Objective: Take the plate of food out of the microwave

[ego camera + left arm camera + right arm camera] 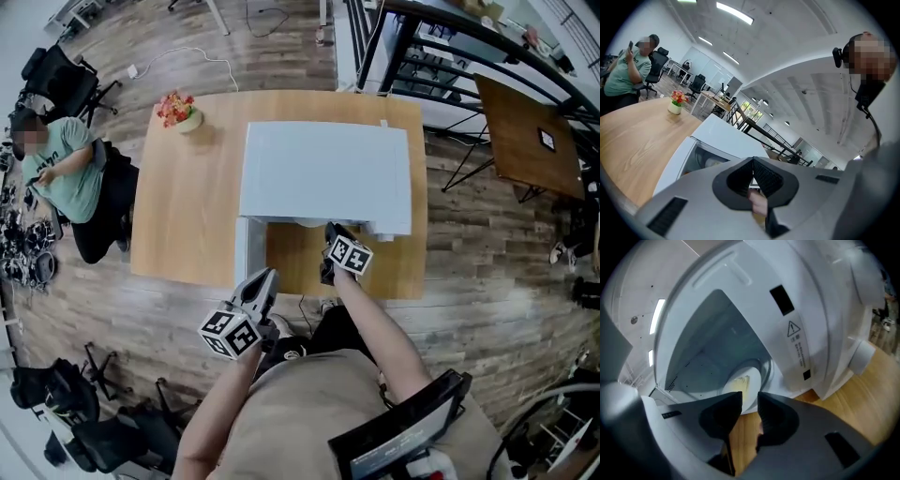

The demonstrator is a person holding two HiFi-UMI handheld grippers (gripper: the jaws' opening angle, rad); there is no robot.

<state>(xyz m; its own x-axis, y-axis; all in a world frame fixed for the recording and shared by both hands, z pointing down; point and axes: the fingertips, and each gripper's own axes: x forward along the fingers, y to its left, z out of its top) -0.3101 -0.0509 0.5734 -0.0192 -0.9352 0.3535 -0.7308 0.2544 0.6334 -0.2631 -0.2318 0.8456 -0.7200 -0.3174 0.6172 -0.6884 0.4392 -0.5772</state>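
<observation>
The wooden table (187,216) stands on a plank floor (487,309), and you stand at its near edge. A seated person (66,169) in a green shirt is off the table's far left end. The white microwave (323,173) sits on the table directly ahead of you. Its door (248,248) is swung open on the left side and projects toward you. The plate of food (751,376) is inside the microwave cavity. It is a white plate resting flat on the glass turntable, with a pale yellow portion of food (738,382) on its near part. Nothing touches the plate. Your right gripper (333,234) is at the cavity opening, below the front edge of the microwave top in the head view. It points into the cavity, toward the plate. In the right gripper view its jaws stand slightly apart with a narrow gap, and only the table surface and the plate rim show through that gap, so the right gripper (750,399) grasps nothing. Your left gripper (265,278) is near the free edge of the open door, and whether it touches the door cannot be told. Its jaws are closed tip to tip in the left gripper view, with nothing clamped between them (752,161). A small pot of flowers (178,111) stands at the far left corner of the table, well apart from the microwave.
</observation>
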